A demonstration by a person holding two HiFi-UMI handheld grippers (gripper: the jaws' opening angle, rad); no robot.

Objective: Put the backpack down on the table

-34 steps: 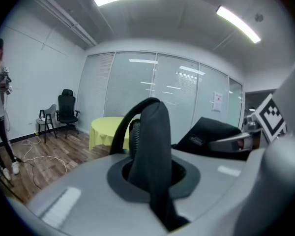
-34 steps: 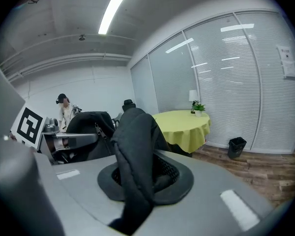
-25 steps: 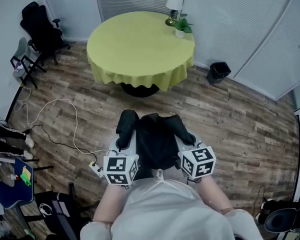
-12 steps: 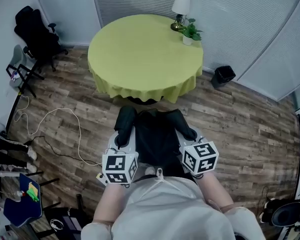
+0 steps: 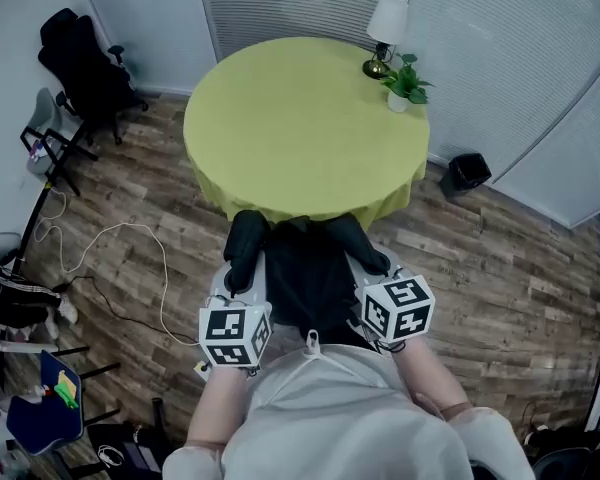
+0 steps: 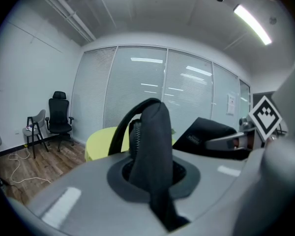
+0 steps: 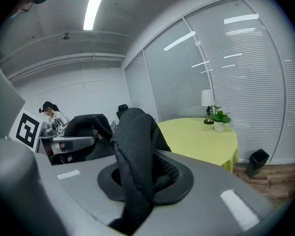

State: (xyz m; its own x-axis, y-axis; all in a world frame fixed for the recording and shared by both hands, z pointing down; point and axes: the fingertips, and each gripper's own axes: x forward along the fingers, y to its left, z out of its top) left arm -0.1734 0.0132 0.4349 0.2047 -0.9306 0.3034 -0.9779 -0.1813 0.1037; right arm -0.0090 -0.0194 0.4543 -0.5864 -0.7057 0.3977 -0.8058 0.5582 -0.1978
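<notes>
Backpack [image 5: 305, 278], black, hangs just short of the near edge of the round, yellow-clothed desk [image 5: 280, 118]. Its lower part is hidden behind the person's chest [image 5: 320, 408]. The left hand-held gripper [image 6: 155, 173] is clamped on the left strap [image 6: 150, 132] and the right hand-held gripper [image 7: 137, 181] on the right strap [image 7: 132, 136]. Only the gripper views show these grips. The left gripper view also catches a small label [image 6: 199, 137] on the bag, too small to read.
</notes>
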